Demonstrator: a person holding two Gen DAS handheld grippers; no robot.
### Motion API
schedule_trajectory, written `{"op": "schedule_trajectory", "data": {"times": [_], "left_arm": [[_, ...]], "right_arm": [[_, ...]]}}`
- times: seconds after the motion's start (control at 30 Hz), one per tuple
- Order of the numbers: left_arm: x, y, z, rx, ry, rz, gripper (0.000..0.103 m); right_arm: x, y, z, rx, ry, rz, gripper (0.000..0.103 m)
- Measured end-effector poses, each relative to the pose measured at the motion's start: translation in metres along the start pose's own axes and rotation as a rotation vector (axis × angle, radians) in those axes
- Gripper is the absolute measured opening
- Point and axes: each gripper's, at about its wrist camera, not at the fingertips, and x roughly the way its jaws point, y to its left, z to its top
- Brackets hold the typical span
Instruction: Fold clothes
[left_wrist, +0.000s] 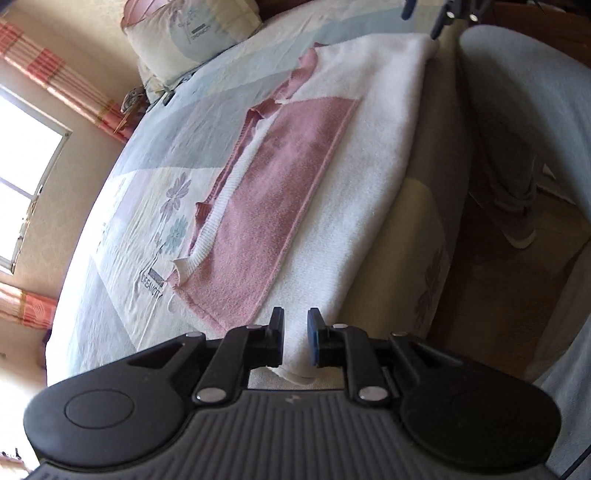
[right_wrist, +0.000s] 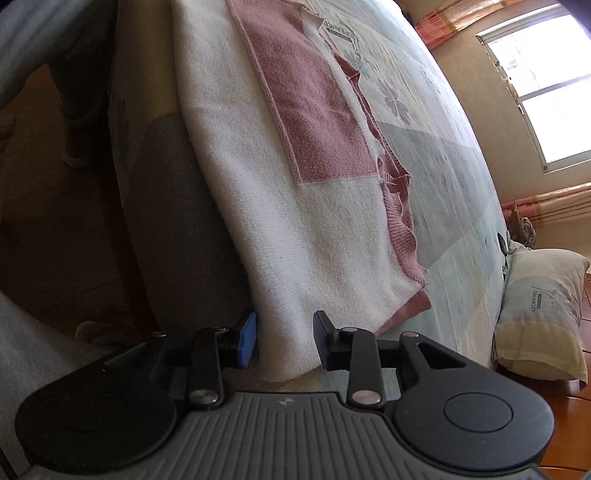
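A white and pink knit sweater (left_wrist: 369, 147) (right_wrist: 277, 229) lies folded lengthwise along the near edge of the bed (left_wrist: 147, 158) (right_wrist: 450, 177), with a pink panel on top and a ribbed pink hem showing at its far side. My left gripper (left_wrist: 295, 332) hovers over one end of the sweater. Its jaws stand slightly apart, and white fabric shows in the gap with neither pad pressing on it. My right gripper (right_wrist: 284, 338) hangs over the other end with its jaws wider apart, above the white corner. The right gripper's fingers (left_wrist: 439, 18) also show at the top of the left wrist view.
A pillow (left_wrist: 192, 33) (right_wrist: 543, 314) lies at the head of the bed. A window (left_wrist: 26, 177) (right_wrist: 546, 92) with pink striped curtains is on the far wall. A person's leg and shoe (left_wrist: 517, 210) (right_wrist: 77, 122) stand on the wooden floor beside the bed.
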Motion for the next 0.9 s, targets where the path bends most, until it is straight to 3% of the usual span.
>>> {"op": "schedule_trajectory", "data": {"times": [0.13, 0.27, 0.4, 0.47, 0.5, 0.53, 0.63, 0.77, 0.9], "left_arm": [[0.009, 0.032, 0.017, -0.189, -0.069, -0.02, 0.019], [0.042, 0.031, 0.018, -0.383, -0.076, -0.15, 0.02], [0.07, 0.016, -0.009, -0.545, 0.011, -0.205, 0.022], [0.068, 0.021, -0.018, -0.611, 0.001, -0.207, 0.029], [0.066, 0.023, -0.022, -0.644, -0.006, -0.208, 0.031], [0.064, 0.027, -0.021, -0.654, -0.003, -0.184, 0.033], [0.054, 0.047, -0.01, -0.674, -0.046, -0.066, 0.053], [0.063, 0.067, 0.008, -0.741, -0.1, -0.048, 0.064], [0.084, 0.069, 0.01, -0.847, -0.078, -0.013, 0.075]], "right_arm": [[-0.026, -0.038, -0.005, 0.242, -0.084, 0.027, 0.051], [-0.006, -0.063, -0.002, 0.537, -0.124, 0.11, 0.052], [0.036, -0.058, -0.014, 0.761, -0.104, 0.228, 0.052], [0.05, -0.047, -0.027, 0.801, -0.079, 0.224, 0.052], [0.048, -0.042, -0.034, 0.82, -0.107, 0.219, 0.053], [0.045, -0.04, -0.038, 0.84, -0.125, 0.209, 0.053], [0.029, -0.045, -0.04, 0.905, -0.154, 0.157, 0.056], [0.022, -0.058, -0.027, 0.943, -0.237, 0.069, 0.064], [0.043, -0.071, -0.022, 1.025, -0.21, 0.027, 0.073]]}}
